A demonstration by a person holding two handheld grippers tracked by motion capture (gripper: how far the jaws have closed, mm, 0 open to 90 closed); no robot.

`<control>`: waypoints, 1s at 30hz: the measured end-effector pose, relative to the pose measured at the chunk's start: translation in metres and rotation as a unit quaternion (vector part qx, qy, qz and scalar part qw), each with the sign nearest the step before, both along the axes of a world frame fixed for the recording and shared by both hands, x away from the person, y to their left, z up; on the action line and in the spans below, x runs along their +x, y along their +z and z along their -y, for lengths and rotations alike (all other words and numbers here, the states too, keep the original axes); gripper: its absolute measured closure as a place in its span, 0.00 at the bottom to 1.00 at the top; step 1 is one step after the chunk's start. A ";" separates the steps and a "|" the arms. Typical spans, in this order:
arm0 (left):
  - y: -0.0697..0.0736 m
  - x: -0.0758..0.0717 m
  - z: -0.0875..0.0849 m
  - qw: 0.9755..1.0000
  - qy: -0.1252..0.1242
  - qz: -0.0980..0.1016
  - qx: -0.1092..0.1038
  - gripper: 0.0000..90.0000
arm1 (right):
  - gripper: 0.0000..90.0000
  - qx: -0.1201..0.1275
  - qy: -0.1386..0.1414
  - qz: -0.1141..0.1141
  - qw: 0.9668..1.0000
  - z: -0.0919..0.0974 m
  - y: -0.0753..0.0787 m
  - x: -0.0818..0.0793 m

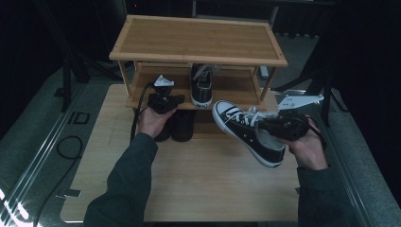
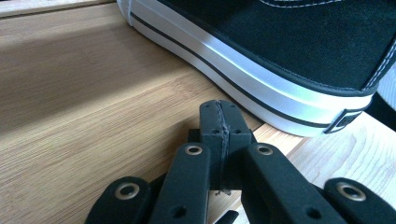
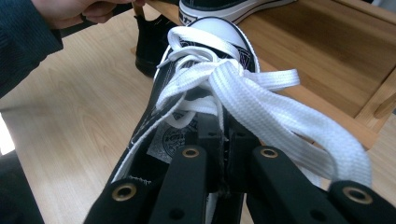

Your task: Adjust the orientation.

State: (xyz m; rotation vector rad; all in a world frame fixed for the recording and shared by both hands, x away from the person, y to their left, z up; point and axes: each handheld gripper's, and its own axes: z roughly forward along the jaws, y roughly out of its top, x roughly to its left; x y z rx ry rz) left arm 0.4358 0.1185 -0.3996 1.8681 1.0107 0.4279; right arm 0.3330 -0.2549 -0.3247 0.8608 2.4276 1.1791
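Observation:
A black canvas sneaker (image 1: 241,130) with white laces and a white toe cap (image 3: 219,32) hangs tilted above the table. My right gripper (image 1: 265,124) is shut on its upper by the tongue, and the gripper's tips (image 3: 223,127) are buried under the laces. Its mate, a second sneaker (image 1: 202,85), stands on the middle shelf (image 1: 236,87) of a bamboo shoe rack (image 1: 198,40). My left gripper (image 1: 169,96) rests on that shelf just left of it, shut with nothing held. In the left gripper view its closed tips (image 2: 219,109) lie beside the white sole (image 2: 261,79).
A pair of dark boots (image 1: 182,125) stands on the wooden table (image 1: 203,175) under the rack's front edge. The rack's top shelf is bare. Dark stands and cables surround the table.

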 end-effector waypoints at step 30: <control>0.000 0.000 0.000 1.000 0.000 0.001 0.001 1.00 | 0.97 -0.003 -0.038 0.005 0.999 0.000 0.009 0.027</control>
